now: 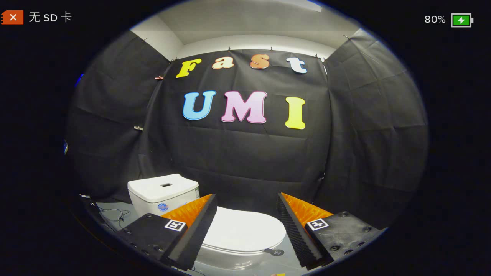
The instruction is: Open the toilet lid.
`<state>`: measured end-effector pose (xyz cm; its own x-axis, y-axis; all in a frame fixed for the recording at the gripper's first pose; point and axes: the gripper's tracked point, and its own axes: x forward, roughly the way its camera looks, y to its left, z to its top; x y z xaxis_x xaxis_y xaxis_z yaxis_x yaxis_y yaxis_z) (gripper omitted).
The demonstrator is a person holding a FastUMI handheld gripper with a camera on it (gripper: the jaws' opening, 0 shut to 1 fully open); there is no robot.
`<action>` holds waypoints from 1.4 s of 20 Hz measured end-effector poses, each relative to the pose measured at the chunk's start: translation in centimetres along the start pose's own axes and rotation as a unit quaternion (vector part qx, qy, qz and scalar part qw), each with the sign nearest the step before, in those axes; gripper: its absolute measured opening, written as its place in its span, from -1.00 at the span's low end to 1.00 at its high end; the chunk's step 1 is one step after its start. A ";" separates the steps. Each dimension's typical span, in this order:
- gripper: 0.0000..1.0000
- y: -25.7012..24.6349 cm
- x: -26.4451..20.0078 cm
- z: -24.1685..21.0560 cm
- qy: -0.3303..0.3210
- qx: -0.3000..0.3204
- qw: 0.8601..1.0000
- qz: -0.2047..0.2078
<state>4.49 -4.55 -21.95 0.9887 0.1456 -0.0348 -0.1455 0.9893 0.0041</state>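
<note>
White porcelain waits under the claw: a toilet with its lid [245, 230] shut flat on the bowl, seen between and just beyond the two fingers of the gripper [247, 226]. The fingers stand wide apart and hold nothing; neither touches the lid. The tank [163, 191] rises behind the left finger, and a small dark tab [274, 252] lies at the lid's edge near the right finger. A thin cable [115, 216] trails on the floor beside the tank.

The approach looks barely begun, with the lid untouched. To do it well, the claw likely needs to drop toward the lid's free rim, the end away from the tank, and catch that edge either with one finger hooked beneath or with both pinching it. The lift would then best follow an arc about the hinge near the tank, not a straight pull, so the smooth rim does not slip free.
</note>
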 end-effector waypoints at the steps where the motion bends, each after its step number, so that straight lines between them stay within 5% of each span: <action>1: 0.96 -1.2 0.2 -0.9 0.007 0.013 1.000 -0.004; 8: 0.98 -9.3 2.1 -8.3 0.083 0.090 0.992 -0.042; 12: 0.97 -12.1 3.2 -13.5 0.143 0.178 0.973 -0.039; 18: 0.97 -15.4 4.7 -22.8 0.232 0.349 0.906 -0.065; 28: 0.97 -15.5 6.2 -32.9 0.314 0.510 0.797 -0.073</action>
<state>11.70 -18.99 -55.06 0.7338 0.3168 -0.6010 0.3899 0.5281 0.7544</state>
